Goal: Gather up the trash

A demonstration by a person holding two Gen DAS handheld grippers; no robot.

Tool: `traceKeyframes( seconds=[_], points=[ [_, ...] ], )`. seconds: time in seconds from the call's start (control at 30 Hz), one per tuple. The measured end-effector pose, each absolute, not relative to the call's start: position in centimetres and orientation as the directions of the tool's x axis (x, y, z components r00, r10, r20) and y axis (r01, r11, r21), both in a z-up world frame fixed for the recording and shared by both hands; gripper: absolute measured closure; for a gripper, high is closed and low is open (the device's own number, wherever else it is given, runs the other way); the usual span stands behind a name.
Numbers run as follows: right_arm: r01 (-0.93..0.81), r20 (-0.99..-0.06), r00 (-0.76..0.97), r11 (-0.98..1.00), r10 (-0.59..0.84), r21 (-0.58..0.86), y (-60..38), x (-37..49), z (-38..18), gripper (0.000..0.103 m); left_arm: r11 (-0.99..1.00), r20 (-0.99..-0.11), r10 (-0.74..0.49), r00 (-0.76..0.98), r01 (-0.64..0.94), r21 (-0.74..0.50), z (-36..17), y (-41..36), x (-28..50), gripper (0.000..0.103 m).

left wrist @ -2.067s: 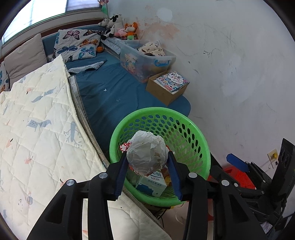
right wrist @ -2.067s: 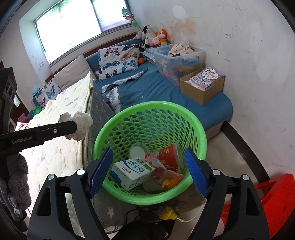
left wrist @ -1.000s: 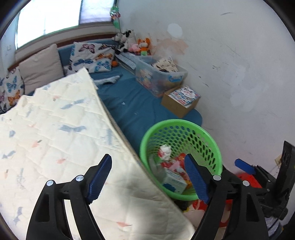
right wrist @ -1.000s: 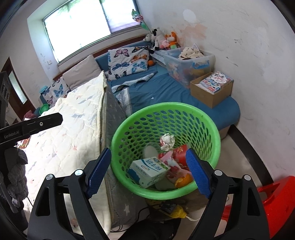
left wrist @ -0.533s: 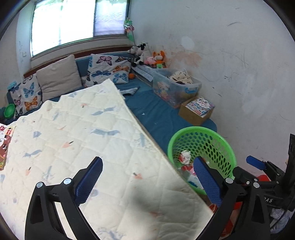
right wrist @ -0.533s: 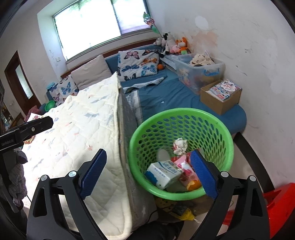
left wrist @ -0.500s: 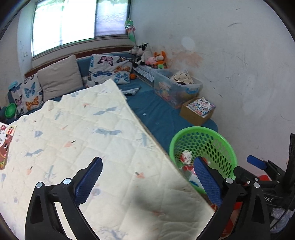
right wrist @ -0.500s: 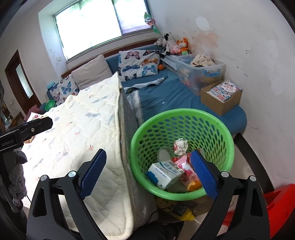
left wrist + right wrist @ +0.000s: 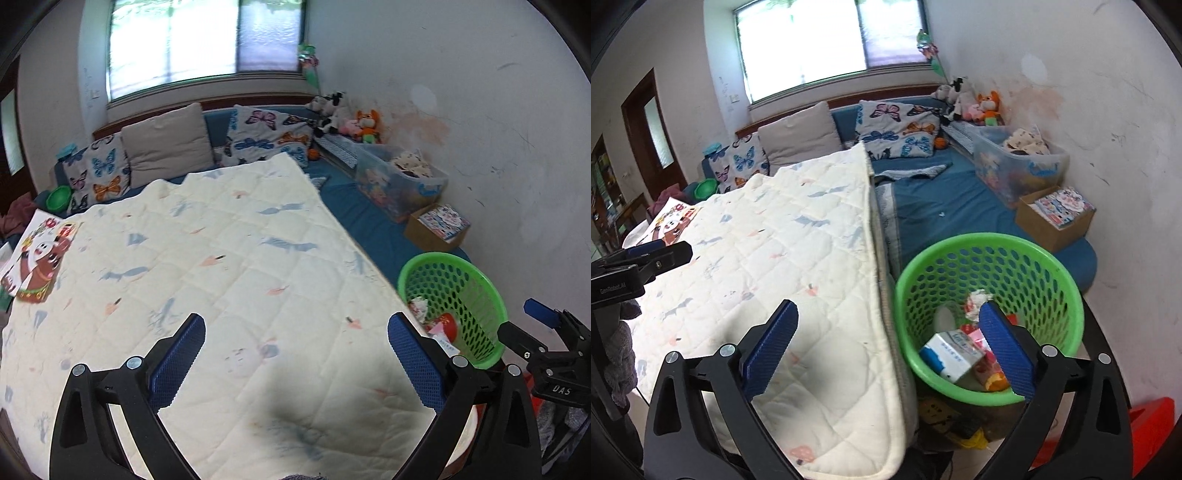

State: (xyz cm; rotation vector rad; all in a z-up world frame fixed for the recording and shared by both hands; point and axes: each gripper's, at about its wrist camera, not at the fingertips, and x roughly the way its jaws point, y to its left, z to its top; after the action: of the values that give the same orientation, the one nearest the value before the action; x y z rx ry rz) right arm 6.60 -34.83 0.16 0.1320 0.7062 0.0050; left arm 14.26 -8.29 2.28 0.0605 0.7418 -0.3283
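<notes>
Both hand-held grippers wide open, nothing between the blue pads. Left hand-held gripper [image 9: 295, 345] up over the cream quilt [image 9: 207, 280] on the bed; right hand-held gripper [image 9: 888, 332] straddling the quilt's edge and the green basket [image 9: 1052, 273], jaws just spread the last bit. Down in the basket: crumpled paper wad [image 9: 975, 299], white-and-blue carton [image 9: 951, 354], red packaging beside it. Basket on the floor, tight against the bed.

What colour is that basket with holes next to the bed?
Bright green. The basket shows best in the right wrist view, with trash lying inside it.
</notes>
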Motion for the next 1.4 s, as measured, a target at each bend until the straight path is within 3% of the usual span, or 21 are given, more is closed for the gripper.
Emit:
traceKeyframes(
  seconds=[0.43,1.4],
  points=[
    [-0.047,-0.642,0.762,0.996,0.083,0.073,-30.3,7.0,0.5,0.004,0.977,-0.675,-0.195,0.711,0.205,-0.067,1.6,-2.7,12.7,0.007],
    [-0.145,-0.619,0.765,0.984,0.178,0.105,-26.2,8.3,1.3,0.004,1.0,-0.652,-0.008,0.758,-0.003,-0.015,2.3,5.0,10.9,0.007]
  ],
)
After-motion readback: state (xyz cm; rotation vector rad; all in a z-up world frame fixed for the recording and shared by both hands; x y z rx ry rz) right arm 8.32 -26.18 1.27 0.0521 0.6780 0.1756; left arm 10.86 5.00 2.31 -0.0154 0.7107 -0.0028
